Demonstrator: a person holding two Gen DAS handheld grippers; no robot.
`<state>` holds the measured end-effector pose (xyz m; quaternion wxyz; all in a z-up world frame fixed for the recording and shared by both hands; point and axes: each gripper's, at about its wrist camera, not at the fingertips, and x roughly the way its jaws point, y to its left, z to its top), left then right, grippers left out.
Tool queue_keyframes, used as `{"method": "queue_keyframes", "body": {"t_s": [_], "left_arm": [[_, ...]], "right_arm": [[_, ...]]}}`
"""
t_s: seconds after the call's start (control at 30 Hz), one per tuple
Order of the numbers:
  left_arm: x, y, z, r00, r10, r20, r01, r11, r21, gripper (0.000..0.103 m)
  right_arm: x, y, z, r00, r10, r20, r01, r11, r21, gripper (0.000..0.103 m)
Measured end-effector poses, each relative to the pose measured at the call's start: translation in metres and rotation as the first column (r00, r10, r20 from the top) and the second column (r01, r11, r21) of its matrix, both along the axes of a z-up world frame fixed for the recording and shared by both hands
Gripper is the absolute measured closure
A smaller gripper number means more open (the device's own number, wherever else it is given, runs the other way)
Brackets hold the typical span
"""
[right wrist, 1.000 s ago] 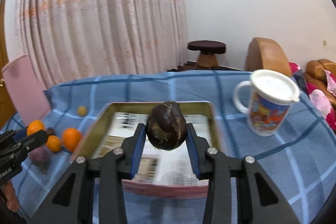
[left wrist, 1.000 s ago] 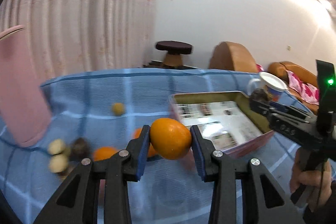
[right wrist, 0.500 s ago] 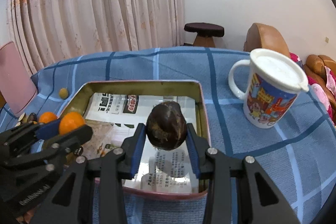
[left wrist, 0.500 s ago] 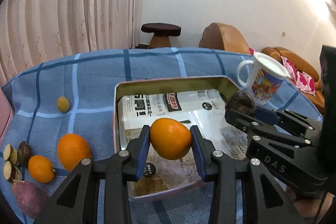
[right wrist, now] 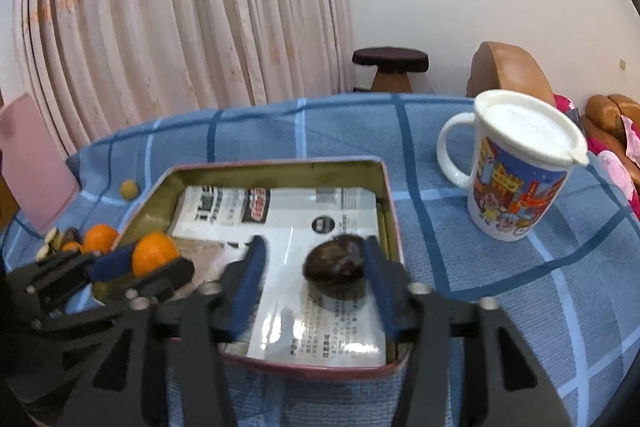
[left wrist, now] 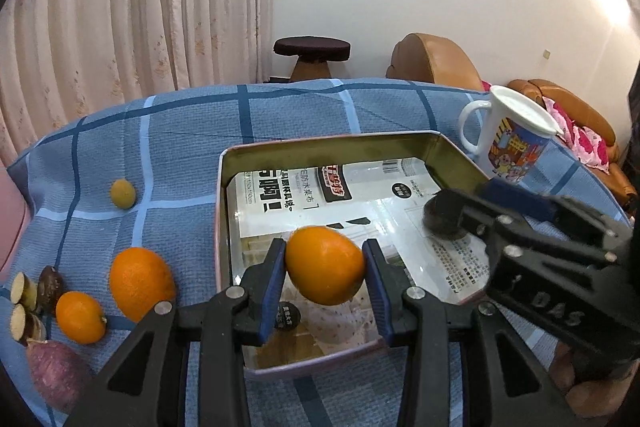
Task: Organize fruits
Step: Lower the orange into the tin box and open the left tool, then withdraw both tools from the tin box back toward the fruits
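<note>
My left gripper (left wrist: 325,269) is shut on an orange (left wrist: 325,265) and holds it over the near left part of the metal tray (left wrist: 222,187). My right gripper (right wrist: 314,269) is open over the tray (right wrist: 387,183). A dark brown fruit (right wrist: 335,269) lies on the tray's paper lining between its fingers, close to the right finger. In the left wrist view that fruit (left wrist: 440,215) is partly hidden behind the right gripper (left wrist: 464,211). In the right wrist view the left gripper (right wrist: 140,267) with its orange (right wrist: 154,253) shows at the tray's left side.
On the blue checked cloth left of the tray lie a big orange (left wrist: 141,283), a small orange (left wrist: 80,317), a small yellow fruit (left wrist: 123,193), a purple fruit (left wrist: 56,371) and cut brown pieces (left wrist: 28,303). A lidded mug (right wrist: 520,167) stands right of the tray. A pink board (right wrist: 32,167) stands far left.
My right gripper has opened and the dark fruit now lies on the tray lining. My left gripper, still holding the orange, has moved further over the tray.
</note>
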<state>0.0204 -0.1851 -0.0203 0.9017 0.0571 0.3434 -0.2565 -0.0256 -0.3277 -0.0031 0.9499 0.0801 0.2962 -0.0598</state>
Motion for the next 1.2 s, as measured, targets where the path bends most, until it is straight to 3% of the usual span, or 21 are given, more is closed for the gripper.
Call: {"method": "queue_keyframes", "body": {"t_s": [0.07, 0.13, 0.2, 0.37, 0.57, 0.7, 1.2], "left_arm": [[-0.004, 0.001, 0.001, 1.000, 0.017, 0.023, -0.017, 1.000, 0.006, 0.048], [-0.009, 0.006, 0.005, 0.997, 0.040, 0.059, -0.040, 0.999, -0.012, 0.034], [-0.013, 0.012, 0.011, 0.994, 0.061, 0.094, -0.057, 0.997, -0.045, 0.025], [-0.019, 0.028, 0.022, 0.979, 0.120, 0.163, -0.109, 0.991, -0.080, 0.023], [-0.023, 0.045, 0.019, 0.962, 0.162, 0.220, -0.160, 0.987, -0.026, 0.023], [-0.028, 0.059, 0.020, 0.949, 0.185, 0.257, -0.187, 0.982, -0.015, 0.023], [-0.037, 0.090, 0.019, 0.934, 0.229, 0.274, -0.232, 0.973, -0.023, 0.023]], "right_arm": [[-0.006, -0.002, 0.006, 0.999, -0.014, 0.045, 0.014, 1.000, 0.004, 0.017], [-0.012, -0.005, 0.012, 0.995, -0.035, 0.092, 0.034, 0.999, 0.015, 0.009], [-0.017, -0.008, 0.016, 0.990, -0.060, 0.129, 0.057, 0.998, 0.027, 0.008], [-0.022, -0.012, 0.019, 0.979, -0.107, 0.175, 0.101, 0.994, 0.041, 0.007], [-0.025, -0.006, 0.018, 0.974, -0.133, 0.183, 0.132, 0.991, 0.022, 0.007], [-0.038, -0.002, 0.021, 0.954, -0.168, 0.247, 0.173, 0.985, 0.003, 0.007], [-0.057, 0.039, 0.022, 0.951, -0.170, 0.259, 0.186, 0.982, -0.041, 0.007]]}}
